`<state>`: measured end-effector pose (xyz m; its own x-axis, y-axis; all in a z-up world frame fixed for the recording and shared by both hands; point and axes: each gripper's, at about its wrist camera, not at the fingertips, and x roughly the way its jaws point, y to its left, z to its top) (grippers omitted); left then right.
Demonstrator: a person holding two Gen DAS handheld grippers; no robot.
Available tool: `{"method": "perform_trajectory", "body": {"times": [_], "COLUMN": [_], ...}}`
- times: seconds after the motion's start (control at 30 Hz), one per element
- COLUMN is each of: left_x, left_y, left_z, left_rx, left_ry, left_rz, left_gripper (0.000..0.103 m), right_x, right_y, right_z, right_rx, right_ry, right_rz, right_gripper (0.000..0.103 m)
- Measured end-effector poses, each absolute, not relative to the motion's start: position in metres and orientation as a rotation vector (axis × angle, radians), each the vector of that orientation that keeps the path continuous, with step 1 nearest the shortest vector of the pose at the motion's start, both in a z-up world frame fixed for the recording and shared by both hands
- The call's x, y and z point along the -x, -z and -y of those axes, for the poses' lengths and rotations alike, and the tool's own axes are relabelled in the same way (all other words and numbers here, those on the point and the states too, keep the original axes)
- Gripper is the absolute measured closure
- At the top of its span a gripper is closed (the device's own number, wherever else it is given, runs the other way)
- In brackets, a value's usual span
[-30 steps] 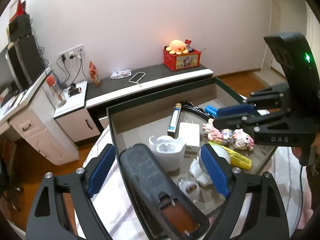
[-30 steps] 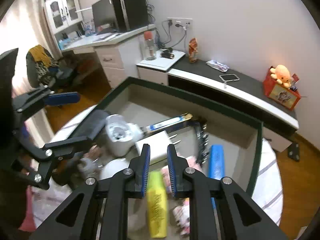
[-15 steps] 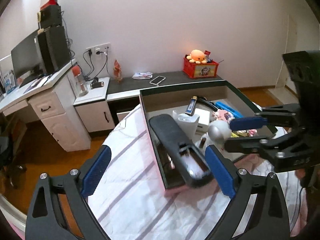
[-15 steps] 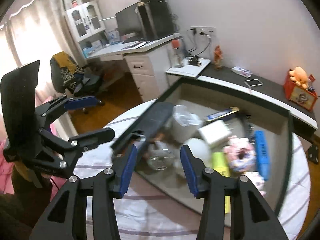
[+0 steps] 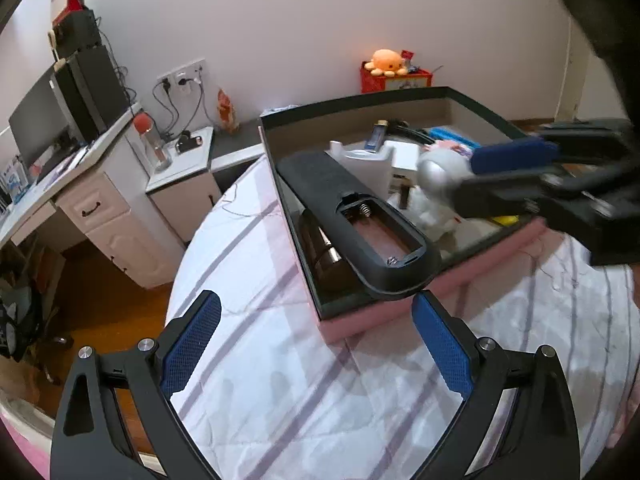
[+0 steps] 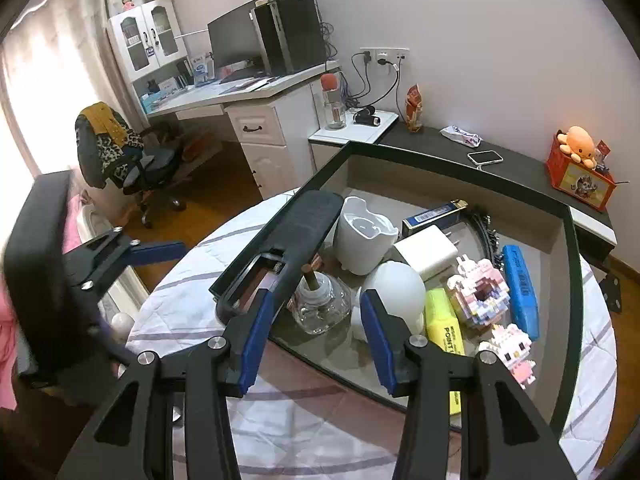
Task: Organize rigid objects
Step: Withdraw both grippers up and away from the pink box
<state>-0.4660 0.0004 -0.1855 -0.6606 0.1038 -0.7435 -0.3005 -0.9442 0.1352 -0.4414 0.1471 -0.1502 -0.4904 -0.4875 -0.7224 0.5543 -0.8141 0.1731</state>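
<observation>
**Remote laid across the box rim, both grippers empty**

A black remote control (image 5: 352,220), its battery bay uncovered and facing up, is seen propped on the near-left corner of a dark-rimmed box (image 6: 460,159); its near end juts over the box's near rim and its far end points into the box. The box is set on a bed covered by a white sheet with purple stripes (image 5: 320,380).

Inside the box, a small glass bottle (image 6: 320,304) is found just beside the remote, under its raised body. A white cup-shaped holder (image 6: 362,240) stands behind the bottle, and a white round-headed figure (image 6: 396,288) is placed to the bottle's right. A white charger (image 6: 430,250), a yellow highlighter (image 6: 444,326), pink and white block figures (image 6: 480,292) and a blue case (image 6: 520,292) are spread toward the right wall.

The left gripper (image 5: 316,344) is held over the sheet, short of the box's near corner, its jaws spread wide after having just been opening; nothing is between them. The right gripper (image 6: 316,336) is held at the near rim, jaws part-way apart and empty, having just been opening; the bottle is seen beyond them, untouched.

A white desk (image 6: 256,120) is visible past the bed.
</observation>
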Motion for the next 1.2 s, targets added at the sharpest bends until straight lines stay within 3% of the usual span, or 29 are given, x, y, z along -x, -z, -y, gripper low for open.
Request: {"method": "perform_trajectory", "body": {"times": [0.3,0.73,0.83,1.2], "left_x": [0.478,0.53,0.513,0.431], "left_y": [0.169,0.184,0.181,0.139], "left_z": [0.013,0.015,0.012,-0.03], "left_rx": [1.132,1.346,1.277,1.002], "left_ry": [-2.689,-2.953,-2.85,-2.785], "left_rz": [-0.268,-0.313,-0.203,-0.159], "left_gripper": [0.002,0.002,0.002,0.001], "right_x": [0.437,0.43,0.426,0.412], "right_y": [0.149,0.152,0.15,0.14], "right_z": [-0.169,-0.192,-0.2,-0.214], "right_rx": [-1.09,-1.101,-1.096,-1.048], "right_ry": [2.306,2.329,2.346,2.492], "right_rz": [-0.062,-0.006,0.007,0.009], "right_gripper": [0.055,0.056,0.056,0.053]}}
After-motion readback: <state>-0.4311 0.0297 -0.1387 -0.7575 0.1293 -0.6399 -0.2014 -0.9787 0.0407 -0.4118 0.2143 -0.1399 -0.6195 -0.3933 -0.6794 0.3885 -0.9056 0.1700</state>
